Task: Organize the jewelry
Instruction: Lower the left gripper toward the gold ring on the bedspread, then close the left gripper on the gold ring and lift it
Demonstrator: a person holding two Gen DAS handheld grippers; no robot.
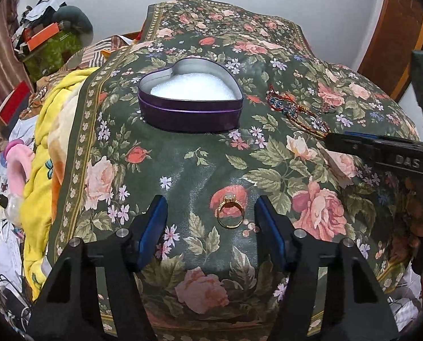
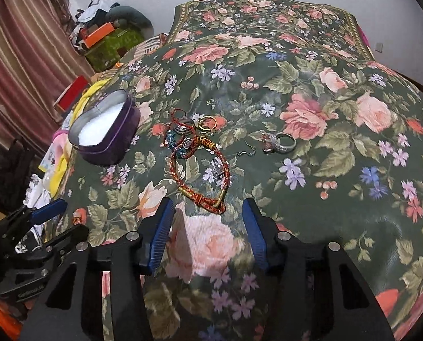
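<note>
The left gripper (image 1: 210, 216) is wide open and holds nothing. A gold ring (image 1: 230, 212) with a pale stone lies flat on the flowery cloth (image 1: 183, 159), right between the two blue fingers (image 1: 154, 221) but not touching either one.

The right gripper (image 2: 208, 224) is wide open too, with nothing in it. The near end of a red and gold cord bracelet (image 2: 200, 176) lies just in front of its gap, between the blue fingertips (image 2: 251, 221). I cannot tell if a finger touches it.

The cloth is dark green with pink roses and covers a big soft bed. A purple heart-shaped tin (image 1: 190, 99) sits open near the left edge of the bed, well past the gold ring. It has white padding (image 1: 193, 86) inside and no jewelry on it. Behind the bracelet is a small pile of beads and rings (image 2: 194, 130). To the right of the pile lie a little hook (image 2: 247, 151) and a silver ring (image 2: 279, 143).

A yellow blanket (image 1: 45, 153) hangs off the left edge. Striped curtains (image 2: 20, 65) and a heap of boxes (image 2: 100, 35) stand by the white wall.

Both grippers are low over the near edge of the bed, pointing forward, the left one beside the right.
</note>
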